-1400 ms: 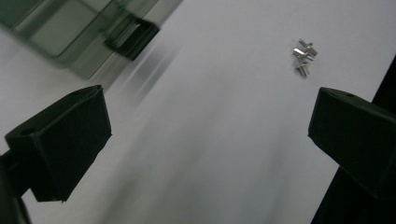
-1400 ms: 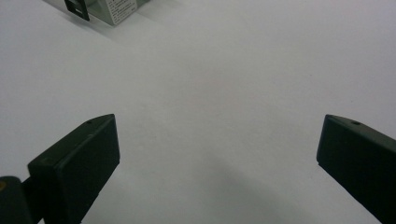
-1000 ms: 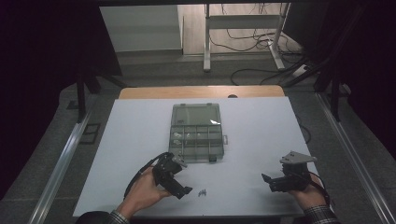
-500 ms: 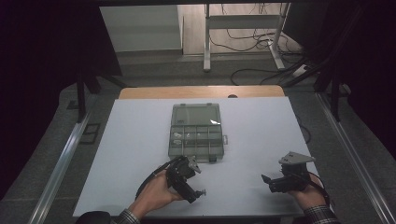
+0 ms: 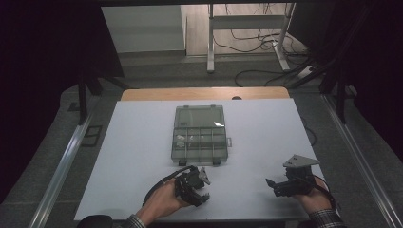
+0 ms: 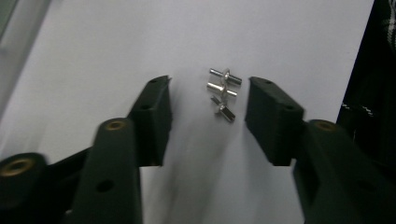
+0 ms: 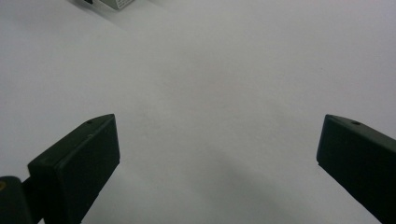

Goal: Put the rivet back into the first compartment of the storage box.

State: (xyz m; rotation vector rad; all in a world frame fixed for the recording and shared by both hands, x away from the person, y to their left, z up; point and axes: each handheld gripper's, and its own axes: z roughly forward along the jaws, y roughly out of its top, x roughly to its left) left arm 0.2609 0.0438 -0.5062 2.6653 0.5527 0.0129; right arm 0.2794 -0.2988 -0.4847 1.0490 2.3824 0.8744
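The three small metal screws (image 6: 223, 93) lie in a tight cluster on the white table (image 5: 138, 142), close to its near edge, and in your left gripper view they sit between the two black jaws, nearer the right-hand jaw than the left-hand one. Neither pad touches them: there is bare table on both sides of the cluster. Your left gripper (image 5: 202, 195) points down at that spot, and its jaws have just been closing around the screws, though they have not yet clamped anything. Beyond it, toward the middle of the table, the clear compartment box (image 5: 199, 135) lies open and flat, well apart from the screws. Your right gripper (image 5: 270, 184) rests near the table's right front corner, far from the screws and the box, and its jaws stand spread wide over bare table with nothing between them.
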